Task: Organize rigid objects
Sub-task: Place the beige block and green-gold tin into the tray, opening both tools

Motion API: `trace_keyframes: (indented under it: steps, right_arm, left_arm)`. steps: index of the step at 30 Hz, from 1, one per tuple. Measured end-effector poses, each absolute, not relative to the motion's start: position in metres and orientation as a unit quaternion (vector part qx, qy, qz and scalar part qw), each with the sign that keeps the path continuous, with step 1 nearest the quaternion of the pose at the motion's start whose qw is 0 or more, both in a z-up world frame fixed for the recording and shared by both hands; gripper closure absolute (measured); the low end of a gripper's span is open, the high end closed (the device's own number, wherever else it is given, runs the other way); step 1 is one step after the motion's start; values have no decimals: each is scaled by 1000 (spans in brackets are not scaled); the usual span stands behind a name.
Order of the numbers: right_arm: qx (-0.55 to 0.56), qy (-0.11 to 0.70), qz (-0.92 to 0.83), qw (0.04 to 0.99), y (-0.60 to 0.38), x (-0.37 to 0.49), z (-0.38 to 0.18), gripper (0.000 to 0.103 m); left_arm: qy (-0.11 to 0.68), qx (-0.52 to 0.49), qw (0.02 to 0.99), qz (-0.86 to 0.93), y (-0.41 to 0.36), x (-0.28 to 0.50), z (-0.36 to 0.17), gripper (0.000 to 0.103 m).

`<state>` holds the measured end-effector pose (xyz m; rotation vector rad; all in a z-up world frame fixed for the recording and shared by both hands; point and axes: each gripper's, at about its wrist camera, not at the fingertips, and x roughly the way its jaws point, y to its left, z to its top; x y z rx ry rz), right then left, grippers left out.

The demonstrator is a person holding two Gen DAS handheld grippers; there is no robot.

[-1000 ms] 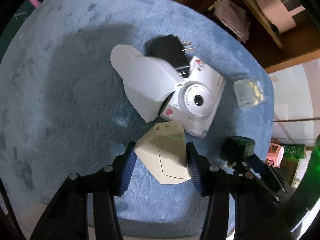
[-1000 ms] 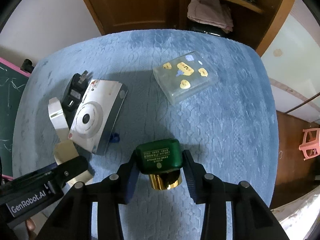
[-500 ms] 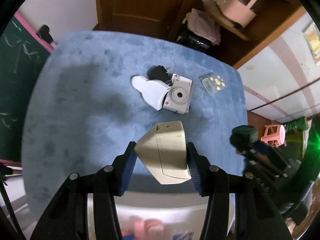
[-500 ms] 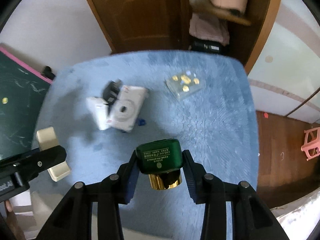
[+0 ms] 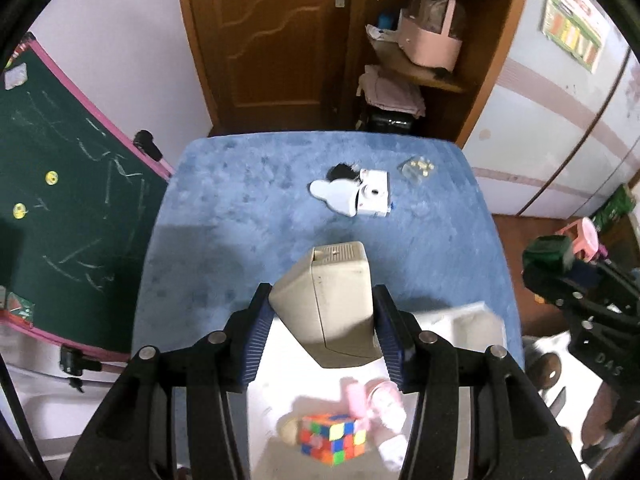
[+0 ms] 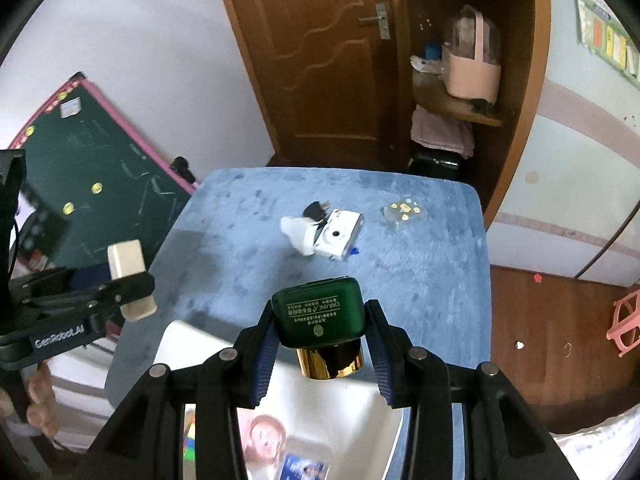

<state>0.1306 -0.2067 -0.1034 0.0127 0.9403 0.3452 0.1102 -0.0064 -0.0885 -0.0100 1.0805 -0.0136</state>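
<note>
My left gripper [image 5: 324, 316] is shut on a cream plastic box [image 5: 332, 300], held high above a white bin [image 5: 476, 320]. The bin holds a colour cube [image 5: 332, 438] and pink items. My right gripper [image 6: 320, 332] is shut on a green bottle with a gold cap [image 6: 320, 316], also above the white bin [image 6: 188, 340]. On the blue table [image 5: 240, 216] far below lie a white instant camera [image 5: 374, 198], a black plug [image 5: 340, 172] and a clear case with yellow shapes [image 5: 416, 168]. The left gripper with the cream box [image 6: 128, 276] shows at the left of the right wrist view.
A green chalkboard with a pink frame [image 5: 60, 184] leans left of the table. A brown door [image 5: 272, 40] and a shelf with a pink basket [image 5: 432, 40] stand behind it. A pink stool [image 6: 624, 324] sits on the wooden floor at right.
Both grippers have risen and pulled back from the table with the cream box and the green bottle still held. The white bin has come into view beneath them.
</note>
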Motion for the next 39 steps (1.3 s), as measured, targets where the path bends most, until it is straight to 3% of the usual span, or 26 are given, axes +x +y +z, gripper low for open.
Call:
trace_keyframes:
  steps: [8, 18, 39]
  right_arm:
    - [-21, 464, 167, 869, -201, 71, -130, 61]
    - [-53, 534, 158, 829, -183, 37, -203, 61]
    - [-113, 593, 180, 777, -150, 30, -260, 61]
  left_arm:
    - [551, 21, 834, 2, 0, 70, -132, 50]
    - [615, 42, 787, -1, -5, 48, -199, 50]
    - [646, 66, 760, -1, 0, 47, -235, 50]
